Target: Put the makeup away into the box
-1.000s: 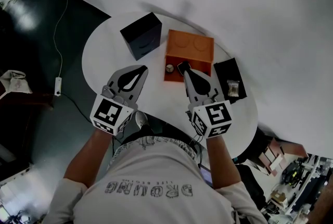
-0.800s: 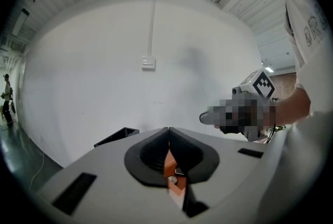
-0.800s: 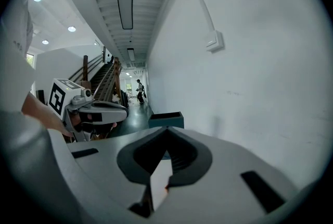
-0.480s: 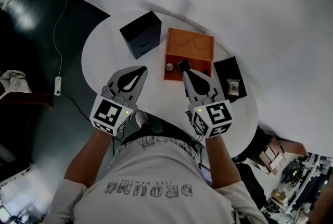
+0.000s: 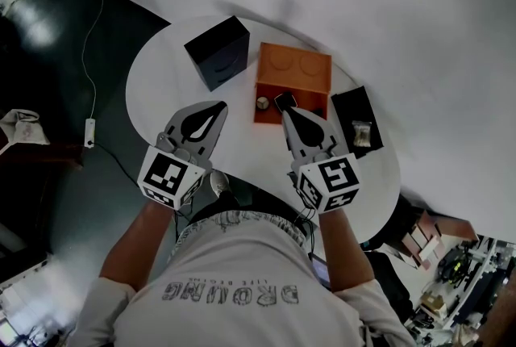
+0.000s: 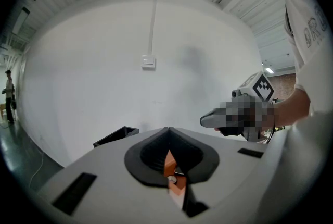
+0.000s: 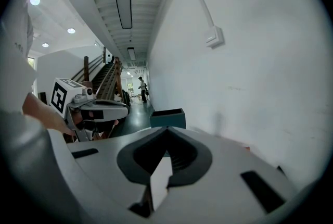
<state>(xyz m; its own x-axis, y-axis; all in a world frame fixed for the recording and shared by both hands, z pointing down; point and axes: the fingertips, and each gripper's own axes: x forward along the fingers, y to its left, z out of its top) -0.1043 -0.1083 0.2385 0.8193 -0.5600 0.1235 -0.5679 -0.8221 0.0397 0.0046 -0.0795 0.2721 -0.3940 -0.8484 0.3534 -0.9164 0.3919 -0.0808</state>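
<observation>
Against the pictures from 1 second and half a second before, nothing is seen to have shifted: both grippers are held in the same places above the near part of the round, smooth white table (image 5: pixel 161 87).

The left gripper (image 5: pixel 219 106) is fully closed. Its grey jaws are met at the tip, and nothing is caught between the dark ribbed pads (image 6: pixel 153 154). The right gripper (image 5: pixel 287 112) is closed in the same way and is empty, with its tip placed just in front of the orange box (image 5: pixel 294 71).

The orange box is rectangular and matte, and 2 round impressions are pressed into its upper panel. In its open front part 2 small makeup items are laid side by side — a pale round item (image 5: pixel 263 103) and a dark flat item (image 5: pixel 284 102).

A matte black box (image 5: pixel 216 53) with sharp edges is set left of the orange box. A flat black tray (image 5: pixel 351 107) is set to the right, and on it rests a small pale object (image 5: pixel 360 135), too small to be identified.
</observation>
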